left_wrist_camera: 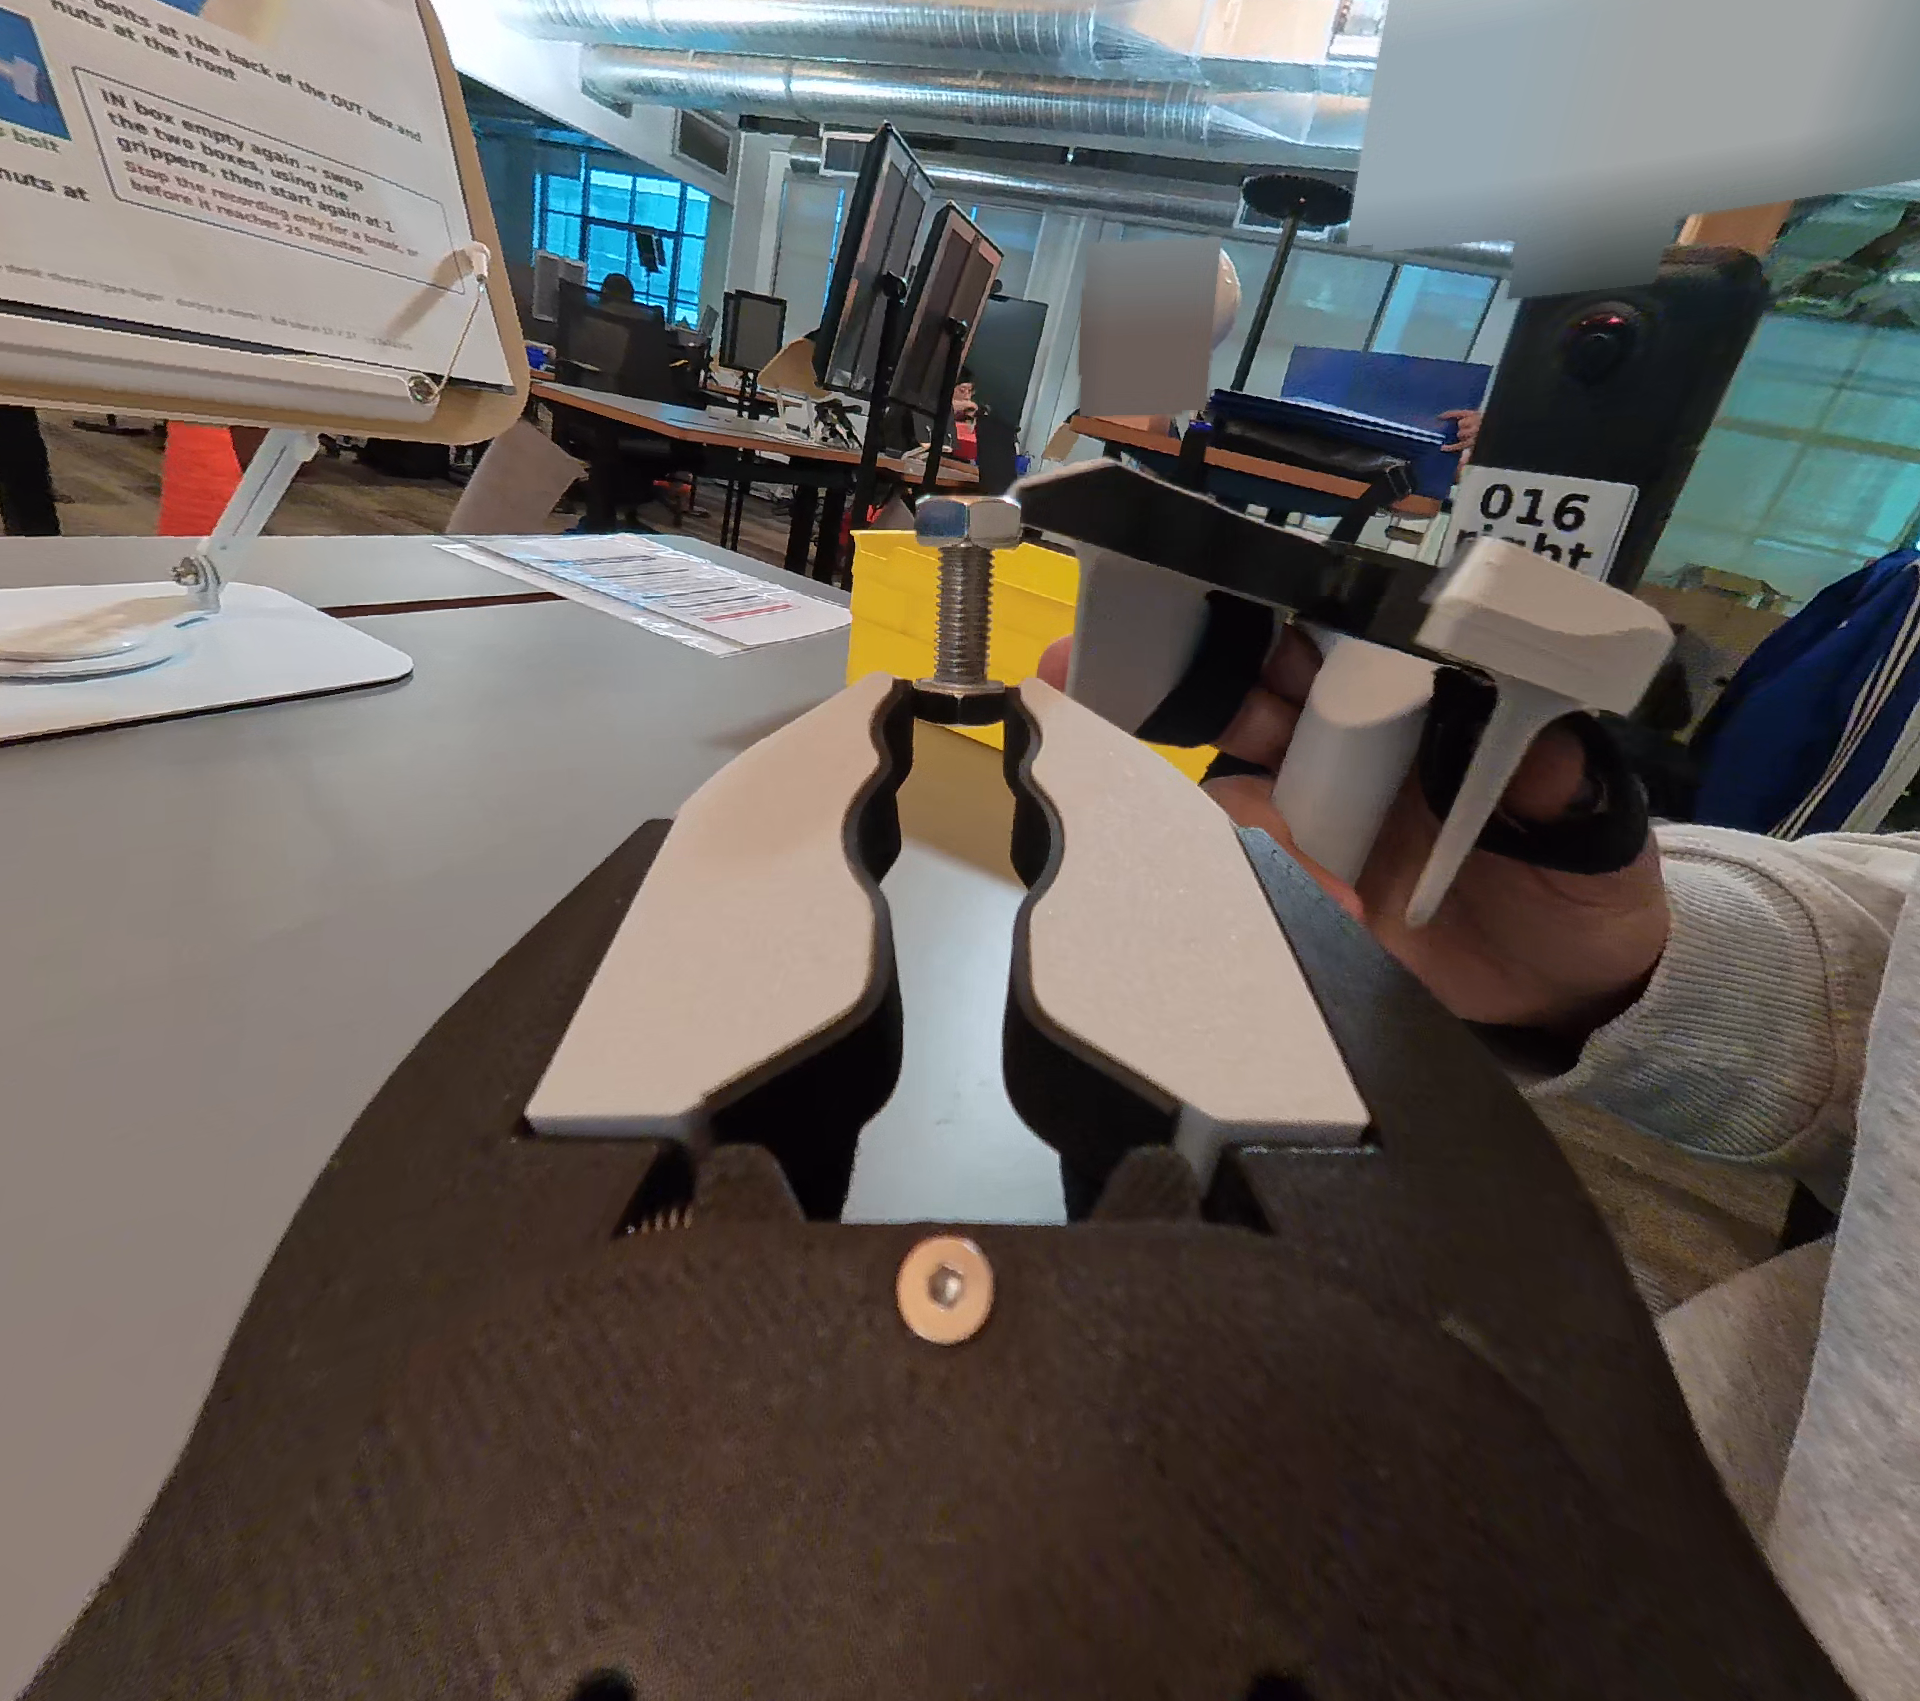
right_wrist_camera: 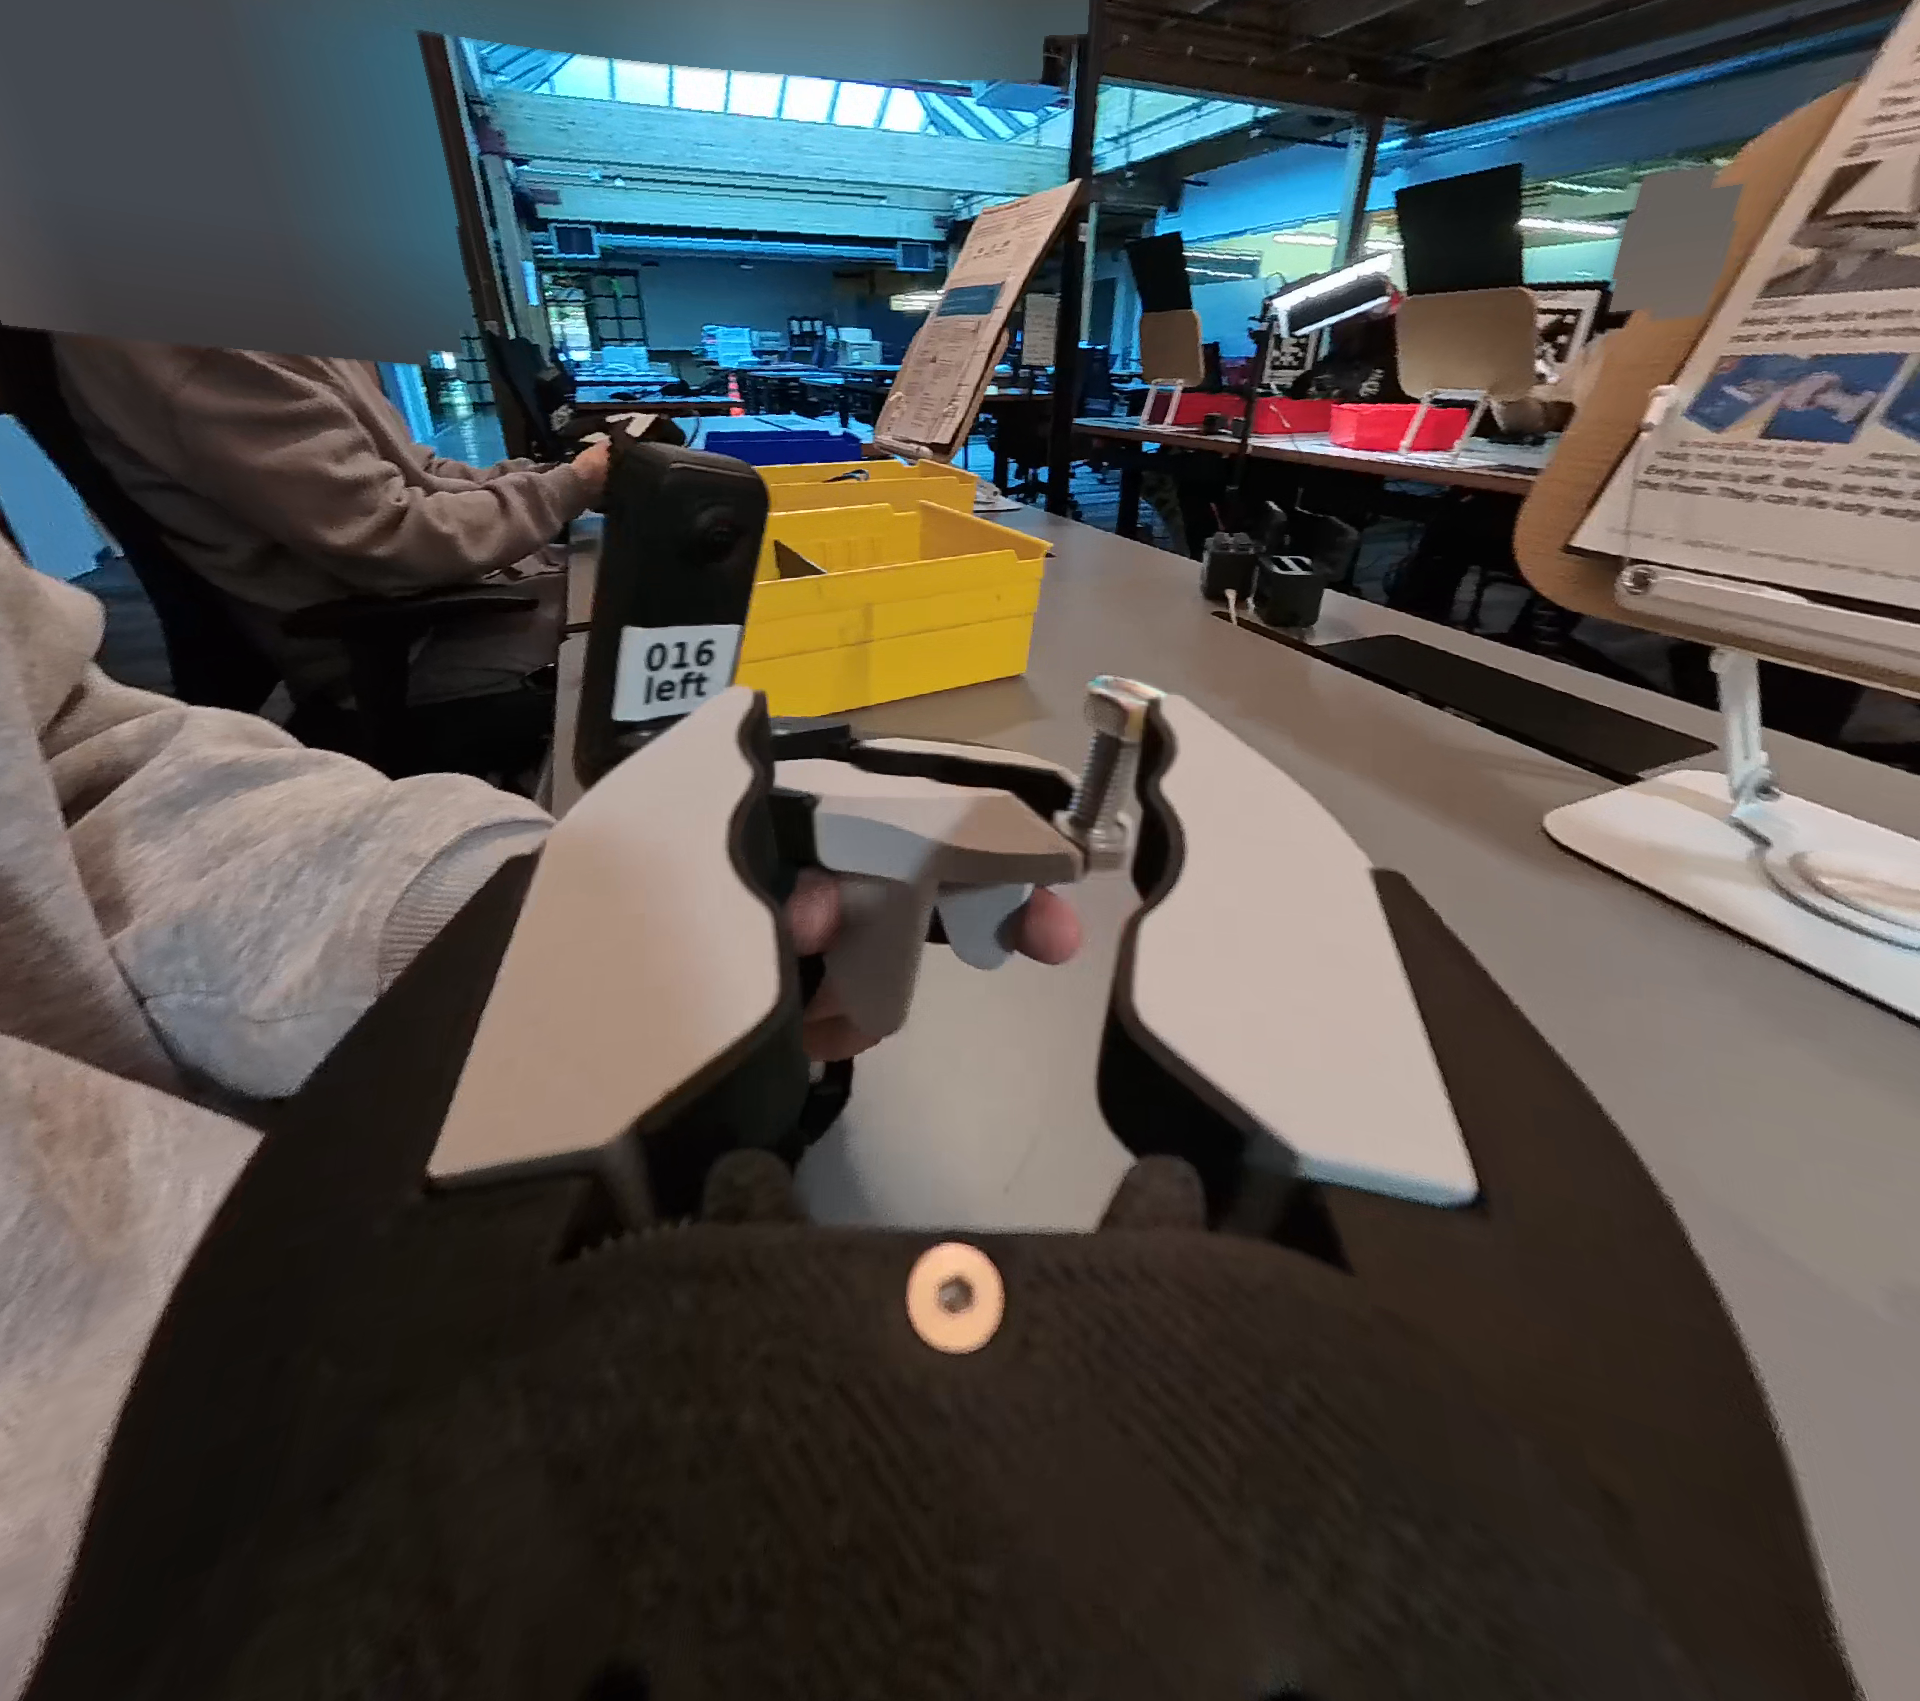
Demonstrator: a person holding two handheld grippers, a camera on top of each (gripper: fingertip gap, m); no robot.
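Observation:
My left gripper [left_wrist_camera: 958, 695] is shut on a steel nut [left_wrist_camera: 958, 702] threaded onto the bottom of an upright bolt [left_wrist_camera: 961, 612], held above the grey table [left_wrist_camera: 468, 820]. The bolt's hex head [left_wrist_camera: 966, 521] is on top. My right gripper [right_wrist_camera: 951, 716] is open wide. Its right finger [right_wrist_camera: 1236, 882] lies against the bolt [right_wrist_camera: 1107, 768] and its head, and its left finger [right_wrist_camera: 665, 882] is well clear. The left gripper [right_wrist_camera: 1086, 856] reaches in between those fingers. In the left wrist view, a right-gripper finger [left_wrist_camera: 1101, 508] touches the bolt head from the right.
A yellow divided bin [right_wrist_camera: 894, 623] stands on the table behind the grippers, with a second one [right_wrist_camera: 862, 479] behind it. A document stand holding printed sheets [left_wrist_camera: 208, 93] has a white base [left_wrist_camera: 208, 664]. A laminated sheet [left_wrist_camera: 665, 591] lies flat. A seated person [right_wrist_camera: 270, 488] is at the left. The gap from one gripper's tips to the other's is roughly 5 centimetres.

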